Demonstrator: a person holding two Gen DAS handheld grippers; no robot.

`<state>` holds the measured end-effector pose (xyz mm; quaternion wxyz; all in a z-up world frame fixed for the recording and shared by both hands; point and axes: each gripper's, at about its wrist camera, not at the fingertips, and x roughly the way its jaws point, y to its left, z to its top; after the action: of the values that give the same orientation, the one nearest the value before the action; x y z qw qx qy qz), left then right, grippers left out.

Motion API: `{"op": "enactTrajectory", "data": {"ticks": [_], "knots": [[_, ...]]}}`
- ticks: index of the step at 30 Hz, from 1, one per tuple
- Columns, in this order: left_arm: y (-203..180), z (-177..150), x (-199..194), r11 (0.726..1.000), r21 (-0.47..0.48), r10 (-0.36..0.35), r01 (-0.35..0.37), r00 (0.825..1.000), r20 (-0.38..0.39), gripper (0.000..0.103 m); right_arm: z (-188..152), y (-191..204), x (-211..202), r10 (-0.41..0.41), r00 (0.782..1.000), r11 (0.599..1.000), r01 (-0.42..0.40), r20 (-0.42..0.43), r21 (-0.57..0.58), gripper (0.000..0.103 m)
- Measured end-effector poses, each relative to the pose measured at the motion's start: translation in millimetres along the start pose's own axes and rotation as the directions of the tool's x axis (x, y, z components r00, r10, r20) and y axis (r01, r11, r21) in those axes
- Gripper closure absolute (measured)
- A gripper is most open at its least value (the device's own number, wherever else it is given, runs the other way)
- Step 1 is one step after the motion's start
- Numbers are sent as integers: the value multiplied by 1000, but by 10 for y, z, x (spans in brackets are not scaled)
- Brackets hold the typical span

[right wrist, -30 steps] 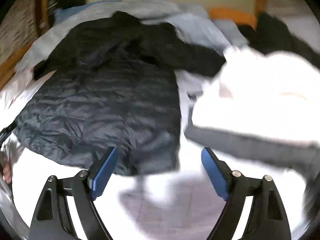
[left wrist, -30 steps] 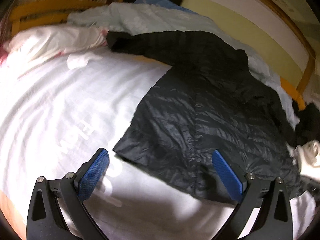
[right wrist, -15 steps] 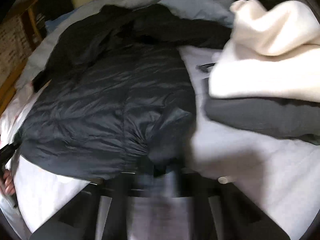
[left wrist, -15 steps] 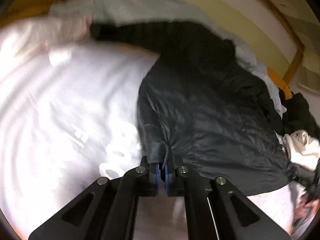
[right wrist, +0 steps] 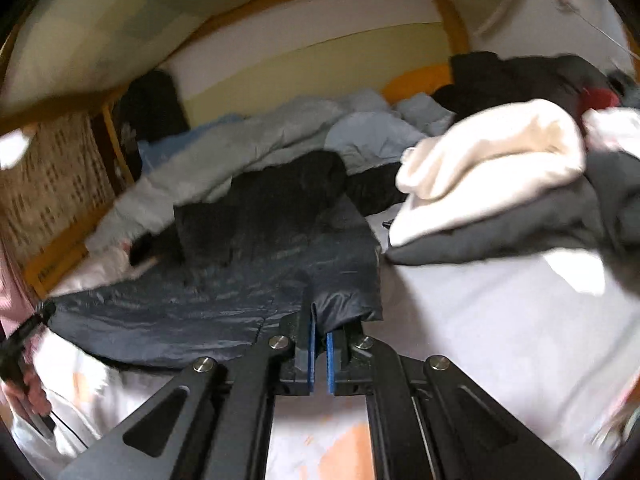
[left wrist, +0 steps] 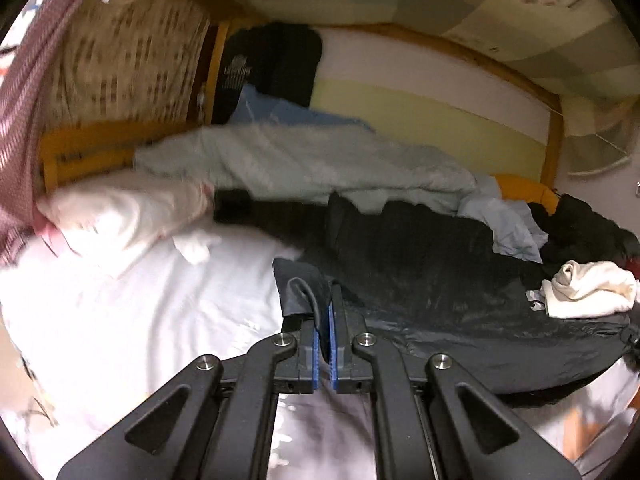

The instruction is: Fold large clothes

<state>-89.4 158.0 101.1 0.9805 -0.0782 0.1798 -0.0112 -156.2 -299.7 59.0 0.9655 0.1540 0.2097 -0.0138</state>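
Black quilted nylon jacket (left wrist: 420, 280): hem corners clamped in fully closed left tongs (left wrist: 323, 328) and right tongs (right wrist: 319, 334). Advise carrying both corners level toward the collar.

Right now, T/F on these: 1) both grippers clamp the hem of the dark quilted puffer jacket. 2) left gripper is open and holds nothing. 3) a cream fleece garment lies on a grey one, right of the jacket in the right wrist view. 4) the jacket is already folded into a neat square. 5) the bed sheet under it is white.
1) True: the left gripper and the right gripper are each shut on a corner of the dark quilted puffer jacket.
2) False: it is shut on jacket fabric.
3) True: the cream fleece garment sits on the grey garment.
4) False: it lies spread out, hem lifted.
5) True: white bed sheet.
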Motion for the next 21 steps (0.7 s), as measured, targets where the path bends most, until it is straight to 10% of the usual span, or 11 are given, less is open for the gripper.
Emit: {"op": "enactTrajectory", "data": {"ticks": [8,15,21], "knots": [[-57,379,521,997,-3,73,-73,995,-69,99,610,353,228,-61,998,983,65,32,-173,99],[-144,139,1781,987,44,164,-158,950,-264,99,656,102,1880,-121,955,988,90,-270,-123,99],[-242,-178,2341,972,145,219,-183,931,-293,88,326,-189,2369,-159,932,987,138,-327,-87,94]]}}
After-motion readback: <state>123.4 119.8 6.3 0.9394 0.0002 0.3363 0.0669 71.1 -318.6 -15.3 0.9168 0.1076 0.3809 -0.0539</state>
